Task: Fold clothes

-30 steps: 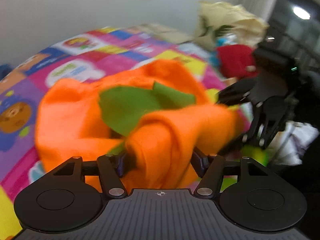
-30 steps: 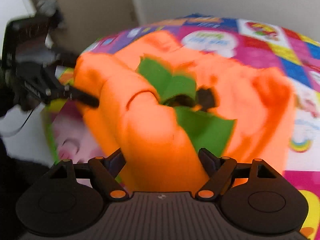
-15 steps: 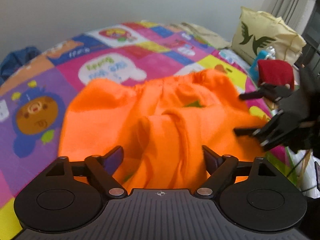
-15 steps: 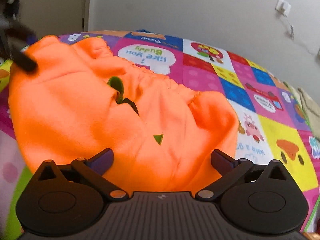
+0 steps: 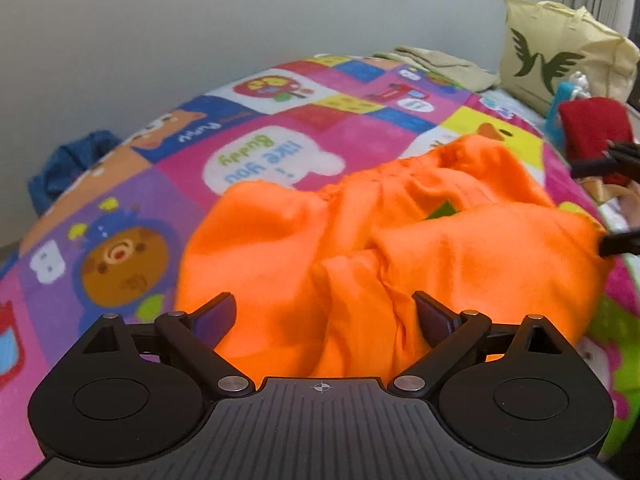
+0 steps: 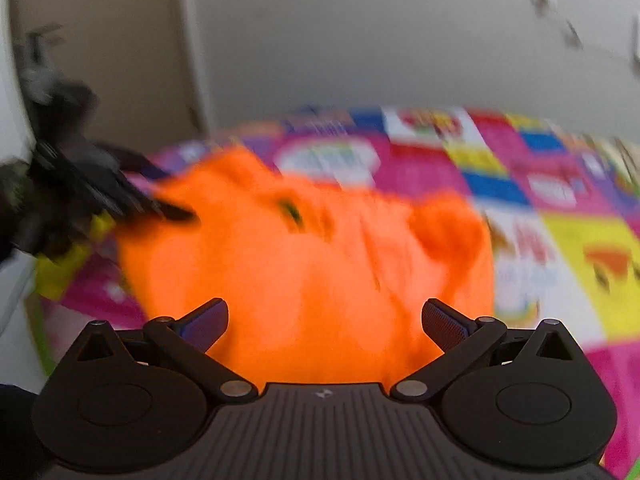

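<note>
A crumpled orange garment [image 5: 440, 248] [image 6: 300, 272] lies on the patterned blanket, with a sliver of green lining [image 5: 442, 210] showing in a fold. My left gripper [image 5: 323, 300] hangs over the garment's near edge. Its jaws are opening, the cloth lies below and between them, and the pads do not press on it. Over the opposite edge, my right gripper [image 6: 324, 304] stands wide open in a blurred view, holding nothing. The right gripper's dark fingers [image 5: 616, 242] show at the garment's right edge in the left wrist view. The left gripper's fingers [image 6: 160, 208] touch its left corner in the right wrist view.
The colourful cartoon blanket [image 5: 280, 152] covers the bed up to a grey wall. At the far right stand a cream bag with a bird print [image 5: 560, 52] and a red cloth [image 5: 592, 128]. A beige folded cloth [image 5: 436, 60] lies behind, a blue cloth [image 5: 68, 164] at the left edge.
Both grippers have opened and let go of the orange garment. It has dropped from a bunched, lifted heap to lie spread on the blanket, with most of the green lining now hidden.
</note>
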